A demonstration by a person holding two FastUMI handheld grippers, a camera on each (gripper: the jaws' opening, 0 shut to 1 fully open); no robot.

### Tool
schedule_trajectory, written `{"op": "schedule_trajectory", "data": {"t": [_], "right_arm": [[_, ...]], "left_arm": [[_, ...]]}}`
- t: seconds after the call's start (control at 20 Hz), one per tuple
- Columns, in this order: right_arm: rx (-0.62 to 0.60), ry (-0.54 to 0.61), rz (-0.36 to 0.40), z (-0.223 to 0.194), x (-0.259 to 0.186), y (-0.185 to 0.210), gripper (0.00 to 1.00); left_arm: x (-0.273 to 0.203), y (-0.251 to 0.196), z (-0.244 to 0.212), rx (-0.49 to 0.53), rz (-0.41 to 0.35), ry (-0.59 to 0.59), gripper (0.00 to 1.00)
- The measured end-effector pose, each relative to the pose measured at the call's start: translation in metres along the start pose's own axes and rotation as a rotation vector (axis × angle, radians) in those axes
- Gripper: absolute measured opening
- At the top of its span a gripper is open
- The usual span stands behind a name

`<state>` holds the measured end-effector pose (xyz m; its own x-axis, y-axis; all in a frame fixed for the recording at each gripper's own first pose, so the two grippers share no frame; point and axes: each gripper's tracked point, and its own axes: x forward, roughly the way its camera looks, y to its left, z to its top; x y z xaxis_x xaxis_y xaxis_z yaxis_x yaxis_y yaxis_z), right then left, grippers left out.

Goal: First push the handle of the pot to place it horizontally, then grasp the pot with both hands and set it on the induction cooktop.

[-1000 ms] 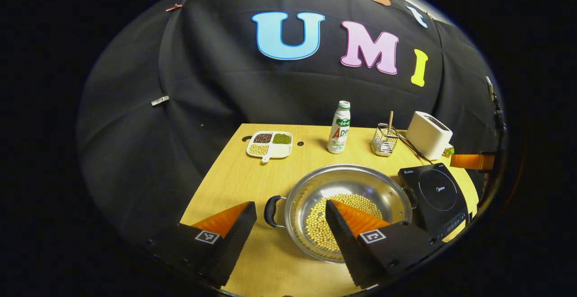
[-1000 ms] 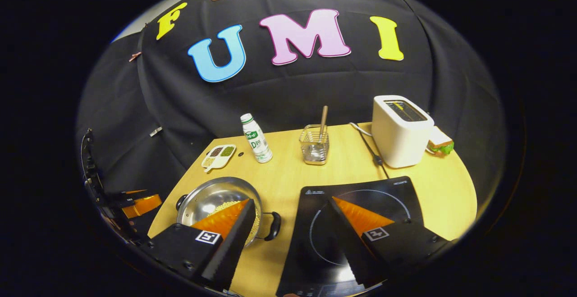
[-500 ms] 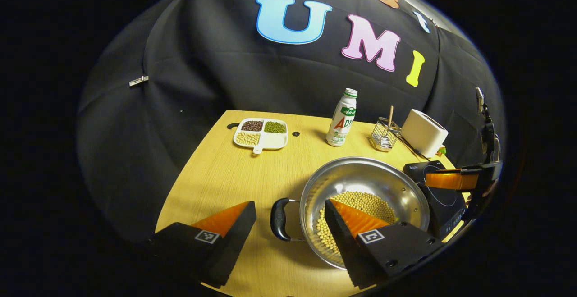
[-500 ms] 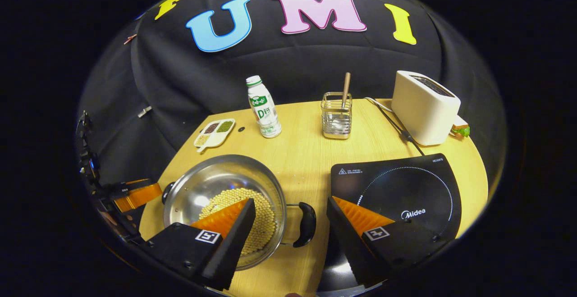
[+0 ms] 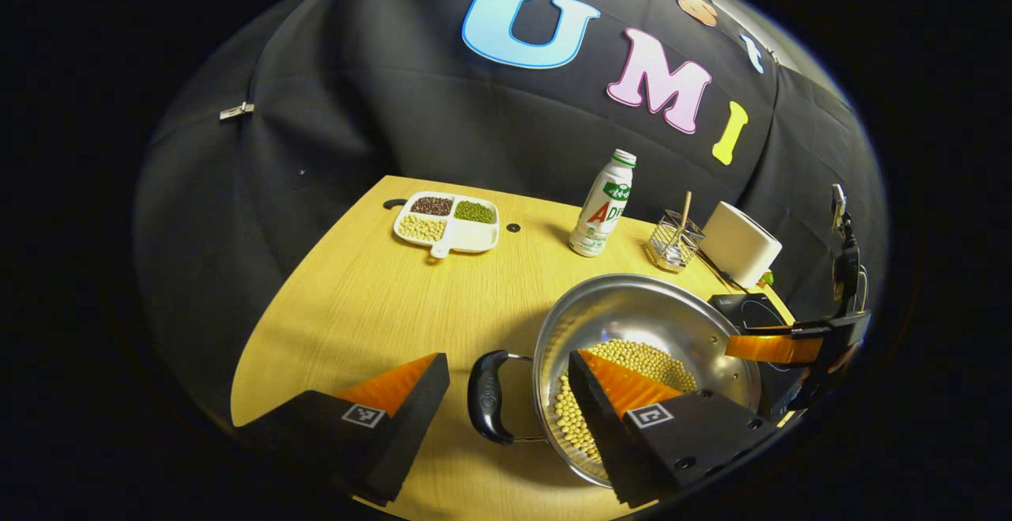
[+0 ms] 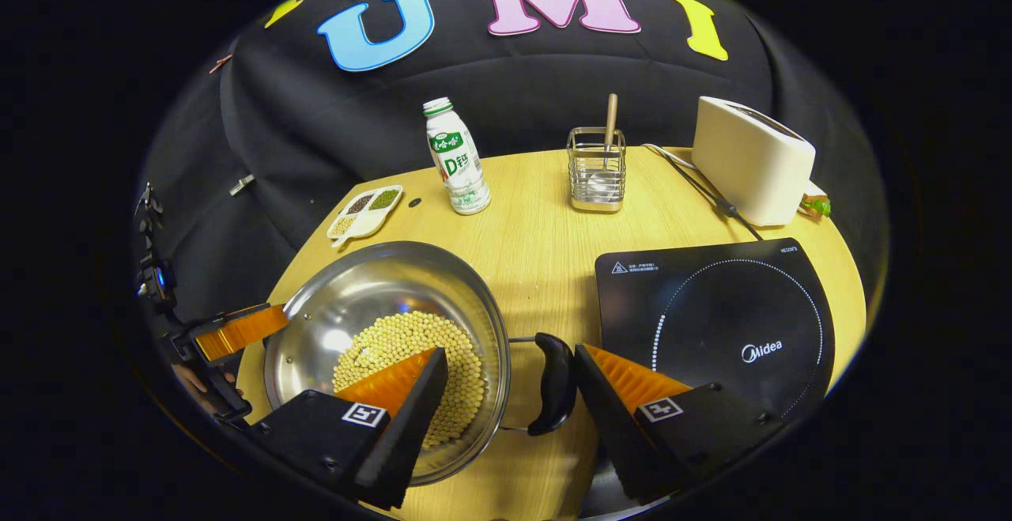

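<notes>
The pot (image 5: pixel 644 323), a wide, shallow bowl of polished steel with a thin rolled rim, sits on the table (image 5: pixel 379 307) just beside the induction cooktop (image 6: pixel 711 315), not on it. The table is pale yellow wood grain with a curved edge, and the booth's black cloth wall hangs in soft folds behind it. The cooktop is a flat, glossy black slab with a dotted white ring on its face. At the back right stands a smooth cream toaster (image 6: pixel 751 161) with rounded corners and a dark cord. A layer of small, round pale-yellow beans (image 6: pixel 403 347) covers the pot's bottom. Each side of the pot carries a curved black handle on wire arms.

The left gripper (image 5: pixel 506 383) has its jaws apart, straddling the left handle (image 5: pixel 484 396): one finger over bare table, the other over the pot's inside. The right gripper (image 6: pixel 510 375) also stands wide, straddling the right handle (image 6: pixel 553 383), which lies just beside its right finger; whether they touch I cannot tell.

Further back are a white plastic bottle (image 6: pixel 456 159) with a green cap, a square wire-mesh holder (image 6: pixel 597 181) with a wooden stick in it, and a white divided dish (image 5: pixel 447 222) holding dark, green and pale beans.
</notes>
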<state>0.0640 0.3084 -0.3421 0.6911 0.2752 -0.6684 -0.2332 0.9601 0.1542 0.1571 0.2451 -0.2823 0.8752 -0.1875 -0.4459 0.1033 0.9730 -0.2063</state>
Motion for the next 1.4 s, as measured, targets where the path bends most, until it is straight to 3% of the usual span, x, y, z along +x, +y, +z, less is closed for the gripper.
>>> {"op": "schedule_trajectory", "data": {"t": [0.25, 0.65, 0.75, 0.8, 0.85, 0.95, 1.2, 1.4], "right_arm": [[-0.004, 0.016, -0.014, -0.011, 0.014, -0.001, 0.99], [-0.031, -0.003, -0.062, -0.014, 0.027, -0.005, 0.97], [-0.034, 0.004, -0.07, -0.016, 0.03, -0.007, 0.89], [-0.037, 0.006, -0.076, -0.017, 0.032, -0.009, 0.77], [-0.042, 0.006, -0.092, -0.017, 0.033, -0.013, 0.79], [-0.044, 0.009, -0.1, -0.018, 0.034, -0.014, 0.68], [-0.039, 0.003, -0.09, -0.02, 0.031, -0.012, 0.65], [-0.04, 0.001, -0.084, -0.019, 0.031, -0.01, 0.54]], "left_arm": [[0.014, 0.0, -0.006, 0.004, -0.03, 0.037, 0.93], [0.021, -0.002, -0.024, -0.055, -0.053, 0.087, 0.8], [0.023, -0.004, -0.027, -0.066, -0.061, 0.093, 0.76], [0.025, -0.002, -0.027, -0.065, -0.054, 0.095, 0.71], [0.025, 0.0, -0.027, -0.062, -0.048, 0.096, 0.7], [0.025, 0.004, -0.028, -0.056, -0.037, 0.101, 0.61], [0.026, 0.006, -0.028, -0.052, -0.003, 0.114, 0.59], [0.023, 0.005, -0.028, -0.045, 0.007, 0.105, 0.55]]}}
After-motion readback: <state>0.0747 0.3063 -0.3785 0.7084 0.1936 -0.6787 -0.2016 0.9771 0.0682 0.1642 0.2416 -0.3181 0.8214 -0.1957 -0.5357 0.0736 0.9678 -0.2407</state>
